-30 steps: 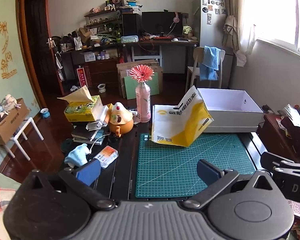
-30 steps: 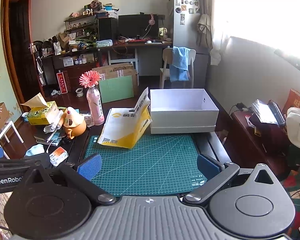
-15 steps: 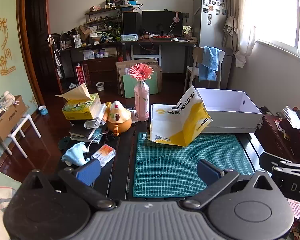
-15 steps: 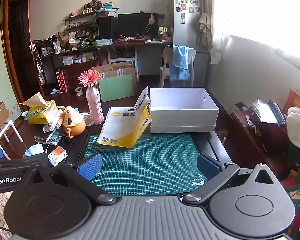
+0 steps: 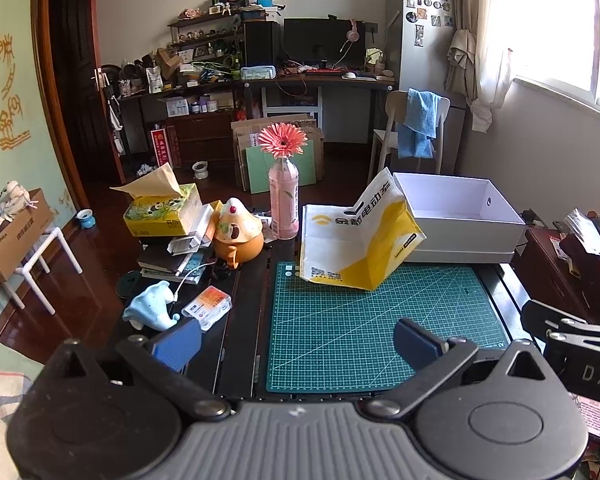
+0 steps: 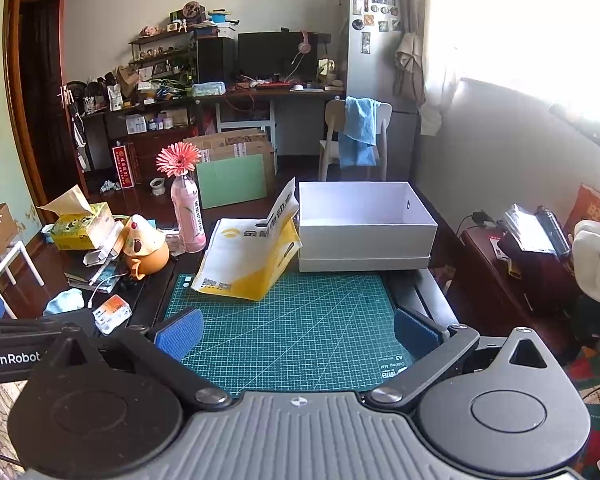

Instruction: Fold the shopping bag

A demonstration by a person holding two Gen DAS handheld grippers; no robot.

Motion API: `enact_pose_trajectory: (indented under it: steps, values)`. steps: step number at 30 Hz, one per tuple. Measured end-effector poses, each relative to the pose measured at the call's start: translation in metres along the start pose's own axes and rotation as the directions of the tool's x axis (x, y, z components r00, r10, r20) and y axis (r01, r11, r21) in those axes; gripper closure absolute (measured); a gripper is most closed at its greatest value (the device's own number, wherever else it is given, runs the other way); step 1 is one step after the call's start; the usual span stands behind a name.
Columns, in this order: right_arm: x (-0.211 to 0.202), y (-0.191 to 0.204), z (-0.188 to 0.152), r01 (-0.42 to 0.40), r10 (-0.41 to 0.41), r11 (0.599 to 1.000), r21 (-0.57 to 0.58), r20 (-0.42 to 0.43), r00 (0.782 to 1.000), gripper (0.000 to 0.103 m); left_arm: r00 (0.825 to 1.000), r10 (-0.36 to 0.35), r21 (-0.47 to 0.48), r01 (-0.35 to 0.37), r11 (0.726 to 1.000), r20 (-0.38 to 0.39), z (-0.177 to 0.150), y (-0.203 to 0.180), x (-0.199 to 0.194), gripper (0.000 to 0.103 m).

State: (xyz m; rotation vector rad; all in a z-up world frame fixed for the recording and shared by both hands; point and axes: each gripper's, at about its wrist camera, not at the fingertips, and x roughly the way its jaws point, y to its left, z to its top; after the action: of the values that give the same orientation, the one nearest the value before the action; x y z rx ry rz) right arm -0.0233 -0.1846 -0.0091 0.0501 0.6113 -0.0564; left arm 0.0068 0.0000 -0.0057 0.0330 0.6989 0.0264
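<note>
Both grippers, left gripper and right gripper, hang spread wide and empty over the near edge of the green cutting mat. Behind it sits a white box. Against that box leans the half-open yellow-and-white shopping bag, on the mat's far edge.

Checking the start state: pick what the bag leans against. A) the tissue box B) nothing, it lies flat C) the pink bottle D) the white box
D: the bag stands half open on the mat, its far side against the white box.
</note>
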Motion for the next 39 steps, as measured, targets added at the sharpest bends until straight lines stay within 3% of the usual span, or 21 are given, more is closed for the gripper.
enact_pose_trajectory:
  steps: [9, 15, 21, 28, 36, 39]
  values:
    - [0.003, 0.002, -0.003, 0.014, -0.014, 1.000, 0.001, 0.029, 0.999, 0.000, 1.000, 0.010, 0.005, -0.010, 1.000, 0.019, -0.001, 0.002, 0.001, 0.000]
    - [0.006, -0.003, -0.004, -0.025, 0.024, 0.999, 0.031, 0.045, 0.999, 0.001, 0.999, 0.022, 0.013, -0.022, 1.000, 0.034, -0.001, 0.002, 0.003, 0.000]
    - [0.012, -0.012, -0.004, -0.036, 0.033, 0.999, 0.040, 0.060, 0.998, 0.001, 0.998, -0.013, -0.001, 0.013, 1.000, 0.061, -0.002, 0.004, 0.006, 0.000]
    - [0.026, -0.012, -0.011, -0.026, 0.024, 0.999, 0.023, 0.091, 0.996, 0.001, 0.995, 0.033, 0.007, -0.034, 0.999, 0.092, -0.004, 0.001, 0.012, 0.000]
    - [0.042, -0.012, -0.019, -0.014, 0.013, 1.000, 0.004, 0.126, 0.992, 0.001, 0.991, 0.070, -0.129, -0.056, 0.990, 0.114, -0.006, 0.017, 0.032, 0.000]
    - [0.049, -0.012, -0.021, -0.013, 0.014, 1.000, -0.004, 0.121, 0.993, 0.000, 0.989, 0.075, -0.139, -0.057, 0.989, 0.128, -0.007, 0.024, 0.037, 0.000]
